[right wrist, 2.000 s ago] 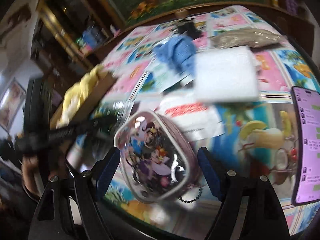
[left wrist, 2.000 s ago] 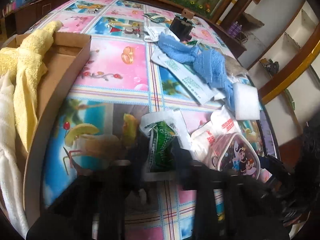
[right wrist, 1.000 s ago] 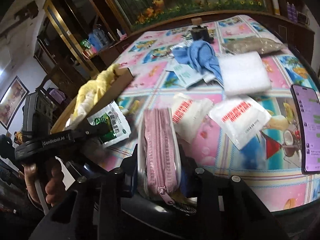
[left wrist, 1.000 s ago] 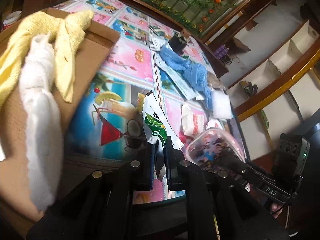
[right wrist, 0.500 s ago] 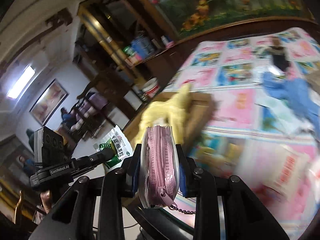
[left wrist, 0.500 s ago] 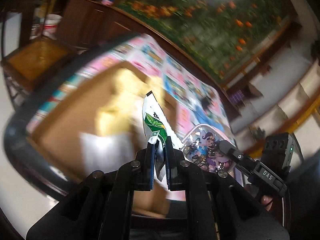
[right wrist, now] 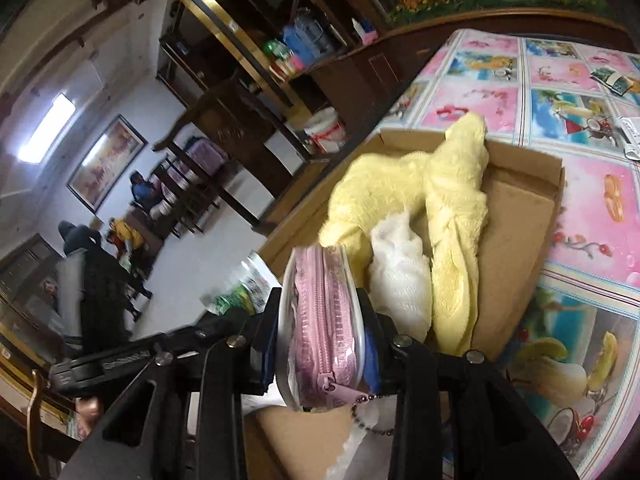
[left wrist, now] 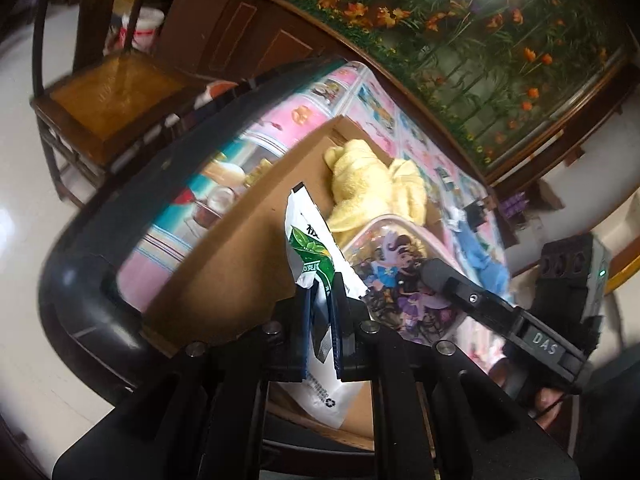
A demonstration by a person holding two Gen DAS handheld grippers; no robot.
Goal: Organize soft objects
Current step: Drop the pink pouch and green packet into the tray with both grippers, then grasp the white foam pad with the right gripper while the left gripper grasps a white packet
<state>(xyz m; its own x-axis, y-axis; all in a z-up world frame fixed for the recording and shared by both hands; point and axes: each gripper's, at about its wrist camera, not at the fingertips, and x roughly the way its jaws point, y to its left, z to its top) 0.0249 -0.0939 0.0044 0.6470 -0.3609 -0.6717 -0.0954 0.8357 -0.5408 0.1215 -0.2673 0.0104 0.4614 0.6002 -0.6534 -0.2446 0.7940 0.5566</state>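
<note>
Dark wooden cabinets and a flower mural ringed the bench [right wrist: 580, 216], whose cloth showed bright cartoon panels. On it sat a shallow cardboard box [right wrist: 524, 208] holding a yellow towel [right wrist: 452, 208] and a white cloth [right wrist: 400, 276] tucked against it. The left hand-held gripper [left wrist: 320, 308] was clamped tight on a green-and-white packet [left wrist: 310, 240], held upright above the near end of the box. The right hand-held gripper [right wrist: 320, 344] carried a pink zippered pouch [right wrist: 322, 312] edge-on over the box, just in front of the white cloth; its jaws were opening, yet the pads seemed to touch the pouch's clear sides. From the left wrist view the pouch's cartoon face [left wrist: 400, 268] lay just beside the packet. Farther along the bench a blue cloth [left wrist: 480, 252] lay outside the box.
</note>
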